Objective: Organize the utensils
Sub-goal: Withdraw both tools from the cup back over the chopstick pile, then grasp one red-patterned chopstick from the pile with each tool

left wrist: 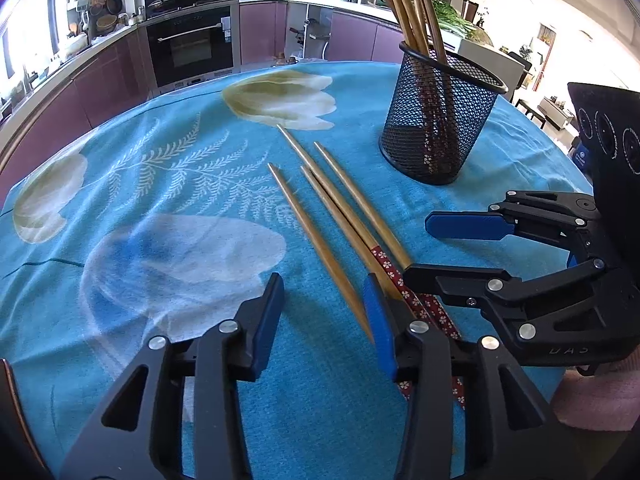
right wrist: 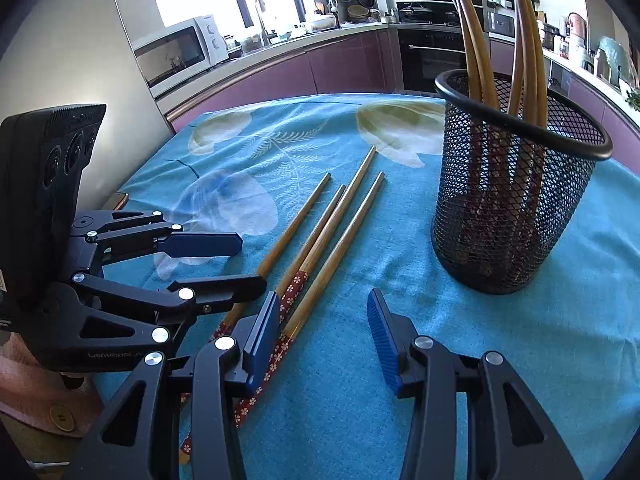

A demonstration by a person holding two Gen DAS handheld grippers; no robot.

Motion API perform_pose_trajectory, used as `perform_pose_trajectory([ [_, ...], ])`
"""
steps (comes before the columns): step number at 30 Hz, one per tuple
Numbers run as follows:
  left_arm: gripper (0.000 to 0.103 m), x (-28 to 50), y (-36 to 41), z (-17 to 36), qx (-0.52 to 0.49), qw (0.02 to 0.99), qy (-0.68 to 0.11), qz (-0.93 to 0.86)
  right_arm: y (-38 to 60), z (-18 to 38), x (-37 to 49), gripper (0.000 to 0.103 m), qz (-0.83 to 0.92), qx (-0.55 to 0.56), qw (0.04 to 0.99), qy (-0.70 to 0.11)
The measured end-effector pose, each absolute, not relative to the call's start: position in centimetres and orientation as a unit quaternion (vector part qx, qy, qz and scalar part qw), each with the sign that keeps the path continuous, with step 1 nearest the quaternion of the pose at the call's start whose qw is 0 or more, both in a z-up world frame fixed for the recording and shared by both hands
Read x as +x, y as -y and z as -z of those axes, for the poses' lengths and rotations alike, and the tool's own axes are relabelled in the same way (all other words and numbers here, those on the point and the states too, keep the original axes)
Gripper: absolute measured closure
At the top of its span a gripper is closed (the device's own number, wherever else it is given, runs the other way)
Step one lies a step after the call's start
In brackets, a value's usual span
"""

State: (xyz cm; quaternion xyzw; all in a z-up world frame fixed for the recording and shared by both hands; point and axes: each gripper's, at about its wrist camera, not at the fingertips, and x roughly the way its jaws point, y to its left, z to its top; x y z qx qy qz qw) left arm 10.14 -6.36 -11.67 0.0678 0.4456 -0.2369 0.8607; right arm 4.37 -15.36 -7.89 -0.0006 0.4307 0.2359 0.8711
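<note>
Several bamboo chopsticks [left wrist: 340, 200] [right wrist: 322, 240] with red flowered handles lie side by side on the blue tablecloth. A black mesh cup [left wrist: 440, 120] [right wrist: 512, 208] stands upright beyond them with several more chopsticks in it. My left gripper [left wrist: 322, 304] is open low over the handle ends. The leftmost chopstick [left wrist: 312, 232] runs between its fingers, close to the right one, and no pad presses on it. My right gripper [right wrist: 324, 308] is open too, with the rightmost chopstick [right wrist: 344, 232] passing by its left finger. Each gripper shows in the other's view, the right gripper [left wrist: 432, 252] and the left gripper [right wrist: 248, 262].
The flowered tablecloth [left wrist: 160, 200] covers the whole table. Purple kitchen cabinets with an oven [left wrist: 188, 44] stand behind it, and a microwave [right wrist: 176, 52] sits on the counter. A pink sleeve [left wrist: 600, 400] shows at the near table edge.
</note>
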Motion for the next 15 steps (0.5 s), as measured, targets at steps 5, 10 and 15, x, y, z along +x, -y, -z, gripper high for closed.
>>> perform_pose_trajectory([
  [5, 0.072, 10.66, 5.95, 11.66, 0.064, 0.86, -0.448, 0.235, 15.18, 7.91, 4.4, 0.059, -0.234, -0.01, 0.872, -0.431],
  [10, 0.074, 10.84, 6.01, 11.7, 0.062, 0.861, -0.448, 0.231, 15.2, 7.86, 4.41, 0.066, -0.227, -0.021, 0.872, -0.433],
  [15, 0.068, 10.92, 5.82, 11.69, 0.054, 0.859, -0.453, 0.234, 15.59, 7.78, 4.36, 0.076, -0.215, -0.033, 0.872, -0.438],
])
